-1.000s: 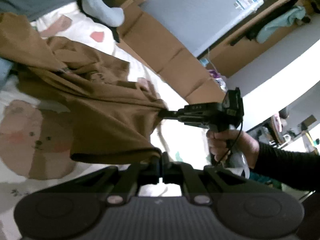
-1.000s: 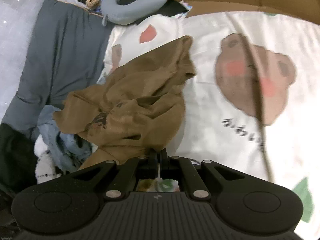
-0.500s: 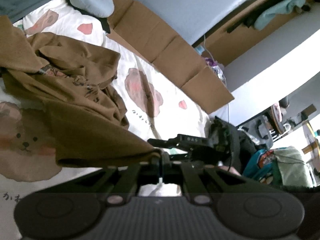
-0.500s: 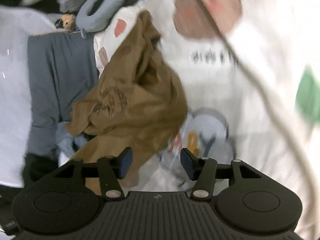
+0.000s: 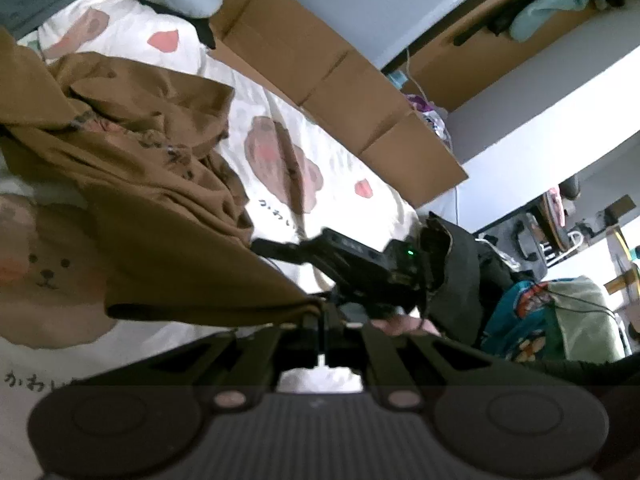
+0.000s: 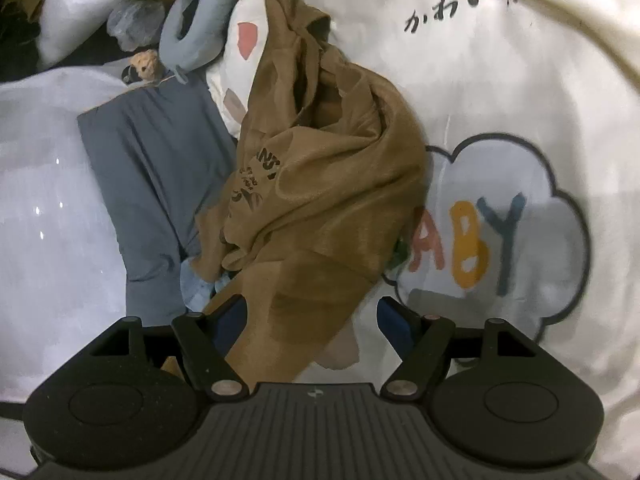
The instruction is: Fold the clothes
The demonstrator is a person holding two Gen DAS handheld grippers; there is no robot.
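Plain brown garment [image 6: 320, 184] on a cream bedsheet [image 6: 500, 92] printed with bears

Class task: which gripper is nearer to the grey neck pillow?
Neither clearly. The left gripper and the right gripper are both at the brown shirt, with the neck pillow far beyond it.

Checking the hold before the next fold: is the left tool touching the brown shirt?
Touching. The left wrist view shows the left tool shut on the brown shirt's edge.
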